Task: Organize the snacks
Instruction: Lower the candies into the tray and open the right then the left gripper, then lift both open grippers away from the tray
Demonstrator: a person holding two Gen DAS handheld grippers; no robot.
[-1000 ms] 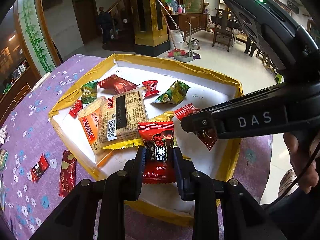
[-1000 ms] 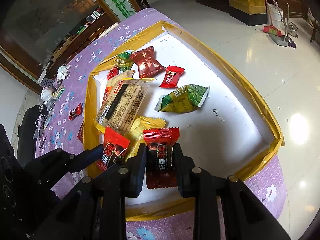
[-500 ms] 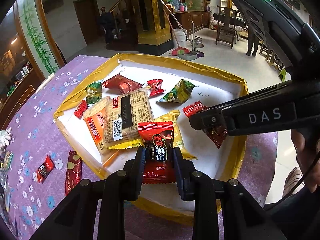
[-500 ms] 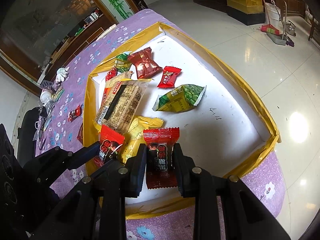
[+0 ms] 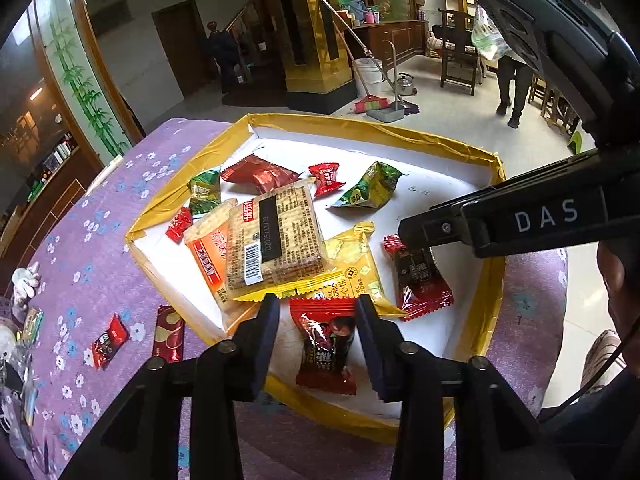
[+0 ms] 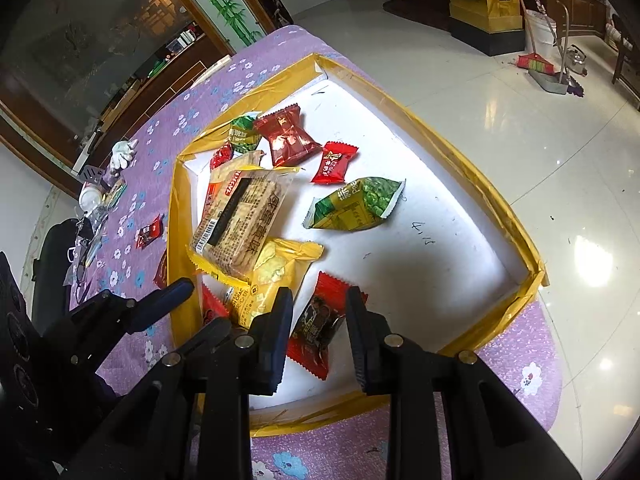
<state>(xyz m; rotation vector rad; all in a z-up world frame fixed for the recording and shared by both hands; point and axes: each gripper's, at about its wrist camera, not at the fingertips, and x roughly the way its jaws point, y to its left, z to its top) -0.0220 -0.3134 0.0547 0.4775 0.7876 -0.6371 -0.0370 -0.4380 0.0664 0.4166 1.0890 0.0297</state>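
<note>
Red foil candy (image 5: 324, 344) lies on the white floor of the tray (image 5: 360, 130), close to the near yellow-taped rim, w/ the left tongs (image 5: 317, 304) straddling it. A 2nd red candy (image 6: 316, 324) lies a bit to the right, also inside the tray, between the fingers of the right tongs (image 6: 319, 296).

Risks from here:
- Wrapper snag. Both candies have crimped, flared ends. If either tongs lifts off at a slant, a finger could hook that edge and drag or flip the candy, maybe over the near rim.
- Stray catch. The left tongs' left fingertip sits just beside the edge of the yellow pack (image 5: 352, 256), which lies under the cracker pack (image 5: 276, 236). A sideways move could nudge that stack.
- Clash. The two tongs work near each other over the same corner of the tray; pulling both back at once could knock them together.
- Unfinished job: a small candy (image 5: 108, 342) and a dark red bar (image 5: 168, 334) lie out on the purple table (image 5: 100, 240), apart from the tray, so more trips look needed.

Tongs now: left spread a little wider than its candy, a gap showing on the left side, right finger at or v. near the wrapper edge; not pinching, as far as I can judge. Right tongs likewise spread, candy flat between the fingers, no squeeze visible.
</note>
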